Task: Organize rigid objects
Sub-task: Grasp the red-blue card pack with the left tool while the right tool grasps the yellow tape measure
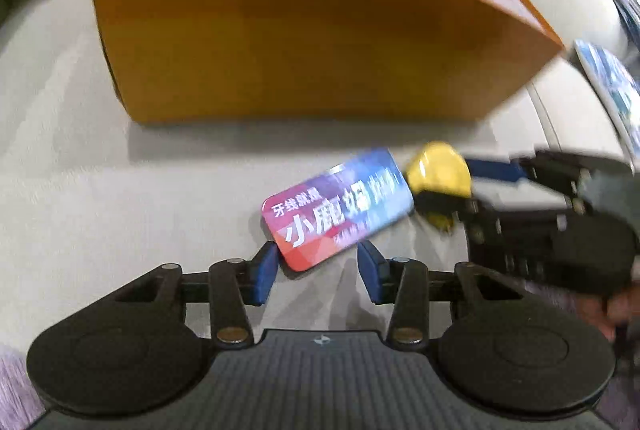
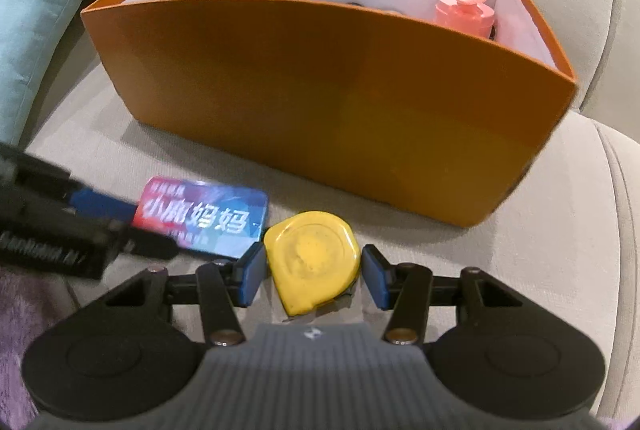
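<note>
On the sofa cushion (image 2: 540, 250), in front of the orange box (image 2: 320, 101), a yellow tape measure (image 2: 312, 262) and a flat floss pack (image 2: 204, 218) lay side by side, just about touching. The right tool (image 2: 314, 280) had its fingers spread around the tape measure, one to each side, neither visibly pressing on it yet. The left tool (image 1: 318, 270) was spread too, with the near end of the pack (image 1: 340, 218) between its tips.

To my eye both were at the moment before closing. The tape measure is thick and rounded, so the right tool would do well to squeeze across its flat sides and slide a little farther in first. The pack is thin and lay flat, angled across the left tool; squaring up to its narrow width and getting low would help, otherwise it might skid on the fabric. A pink bottle (image 2: 466, 9) already stood in the box, at its right end.
</note>
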Available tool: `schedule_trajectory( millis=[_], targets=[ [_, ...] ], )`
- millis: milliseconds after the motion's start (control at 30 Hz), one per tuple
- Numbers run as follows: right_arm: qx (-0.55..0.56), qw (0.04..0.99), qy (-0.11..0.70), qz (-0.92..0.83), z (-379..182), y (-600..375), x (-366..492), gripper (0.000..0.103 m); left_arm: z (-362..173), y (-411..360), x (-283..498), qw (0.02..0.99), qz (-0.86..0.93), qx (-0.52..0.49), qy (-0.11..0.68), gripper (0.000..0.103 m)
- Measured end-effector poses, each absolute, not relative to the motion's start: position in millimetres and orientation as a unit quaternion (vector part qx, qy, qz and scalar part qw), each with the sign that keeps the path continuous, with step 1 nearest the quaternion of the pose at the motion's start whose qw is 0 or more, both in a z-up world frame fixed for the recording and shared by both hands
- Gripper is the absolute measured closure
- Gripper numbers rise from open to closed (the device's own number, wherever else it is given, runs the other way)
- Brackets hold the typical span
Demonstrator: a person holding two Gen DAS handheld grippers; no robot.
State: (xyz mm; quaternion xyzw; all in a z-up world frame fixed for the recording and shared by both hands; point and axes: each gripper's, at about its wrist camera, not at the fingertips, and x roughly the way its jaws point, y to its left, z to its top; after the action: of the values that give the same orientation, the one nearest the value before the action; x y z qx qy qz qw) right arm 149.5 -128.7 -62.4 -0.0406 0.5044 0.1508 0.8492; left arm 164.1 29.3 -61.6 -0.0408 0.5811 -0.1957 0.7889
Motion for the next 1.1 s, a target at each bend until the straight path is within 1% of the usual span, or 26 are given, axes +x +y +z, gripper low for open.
schedule_trajectory(
  millis=[67, 100, 133, 333, 467, 533, 733, 833, 967, 1100],
  targets=[
    [-0.042, 0.848, 0.508, 0.147, -61.5, -130.5, 145.1, 0.049, -59.5, 25.1, 157.1, 0.79, -0.19, -0.014, 0.583, 0.054],
    [-0.045, 0.848, 0.508, 0.144, -61.2, -130.9, 144.1, 0.049, -55.7, 21.6, 153.4, 0.8, -0.184, 0.013, 0.571, 0.05],
    [-0.048, 0.848, 0.509, 0.143, -60.3, -132.3, 142.3, 0.049, -51.8, 18.1, 150.6, 0.808, -0.182, 0.039, 0.559, 0.043],
    [-0.038, 0.843, 0.518, 0.142, -58.4, -140.7, 140.3, 0.049, -38.0, -2.9, 147.2, 0.813, -0.251, 0.142, 0.506, 0.032],
    [-0.032, 0.841, 0.52, 0.143, -59.2, -139.1, 146.5, 0.049, -49.8, -21.8, 149.2, 0.79, -0.292, 0.21, 0.496, 0.03],
    [-0.031, 0.839, 0.524, 0.145, -60.7, -140.1, 148.1, 0.049, -56.0, -27.9, 151.0, 0.787, -0.294, 0.225, 0.492, 0.026],
    [-0.037, 0.832, 0.531, 0.156, -59.7, -143.9, 151.6, 0.048, -69.9, -37.6, 159.7, 0.781, -0.298, 0.25, 0.488, 0.026],
    [-0.049, 0.829, 0.531, 0.167, -59.6, -141.9, 152.6, 0.045, -72.4, -39.9, 162.4, 0.785, -0.3, 0.244, 0.484, 0.026],
    [-0.056, 0.826, 0.533, 0.176, -62.2, -139.4, 155.3, 0.045, -71.6, -38.7, 169.4, 0.791, -0.302, 0.224, 0.483, 0.039],
    [-0.068, 0.824, 0.534, 0.177, -62.3, -135.9, 158.8, 0.045, -68.9, -35.2, 169.3, 0.798, -0.273, 0.188, 0.503, 0.042]
  ],
)
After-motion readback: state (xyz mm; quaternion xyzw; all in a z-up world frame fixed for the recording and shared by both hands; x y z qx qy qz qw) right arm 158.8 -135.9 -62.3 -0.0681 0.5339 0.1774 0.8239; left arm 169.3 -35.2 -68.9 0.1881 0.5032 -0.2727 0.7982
